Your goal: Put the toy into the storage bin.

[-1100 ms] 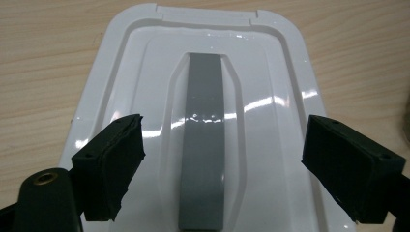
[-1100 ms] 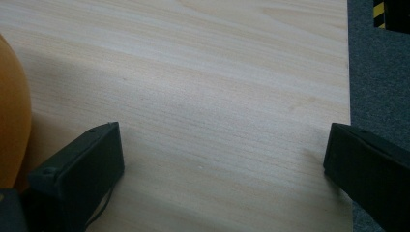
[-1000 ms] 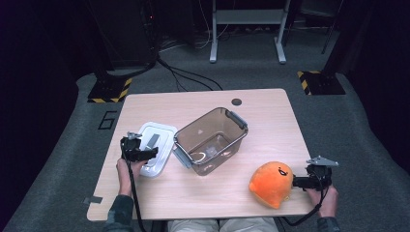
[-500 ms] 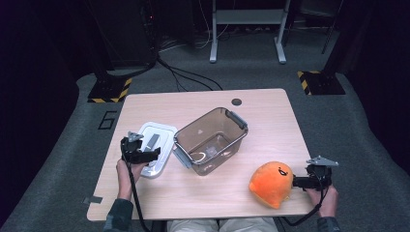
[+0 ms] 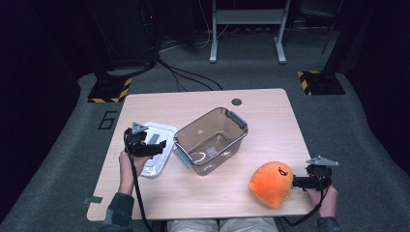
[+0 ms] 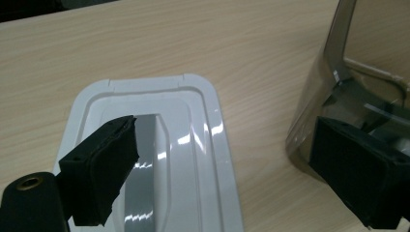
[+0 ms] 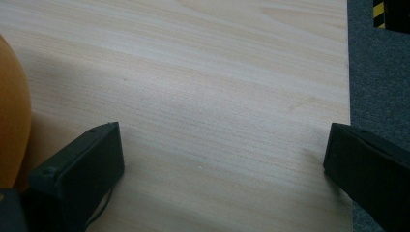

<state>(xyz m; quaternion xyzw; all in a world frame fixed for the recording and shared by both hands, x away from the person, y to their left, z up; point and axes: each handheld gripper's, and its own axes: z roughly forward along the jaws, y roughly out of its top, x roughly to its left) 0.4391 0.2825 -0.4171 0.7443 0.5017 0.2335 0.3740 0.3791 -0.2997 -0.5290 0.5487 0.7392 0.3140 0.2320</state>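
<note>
A white plastic lid (image 5: 159, 154) lies flat on the table left of a clear brown-tinted bin (image 5: 212, 140). My left gripper (image 5: 162, 146) hovers over the lid, jaws open, nothing between them. In the left gripper view the lid (image 6: 193, 159) lies beneath the jaws (image 6: 227, 135) and the bin wall (image 6: 338, 92) stands at the right. An orange plush toy (image 5: 271, 184) sits at the front right. My right gripper (image 5: 296, 182) rests just right of it, open. In the right gripper view (image 7: 220, 135) bare table shows between the jaws, with the plush (image 7: 12, 111) outside the left jaw.
The bin is tilted diagonally mid-table with grey handles (image 5: 238, 118) at its ends. A small dark round hole (image 5: 236, 102) marks the far table edge. Grey carpet (image 7: 379, 63) lies past the table's right edge (image 5: 300, 145). Stands and cables sit on the floor behind.
My left gripper has lifted a little above the white lid, which stays on the table. The right gripper, the plush and the bin have not moved.
</note>
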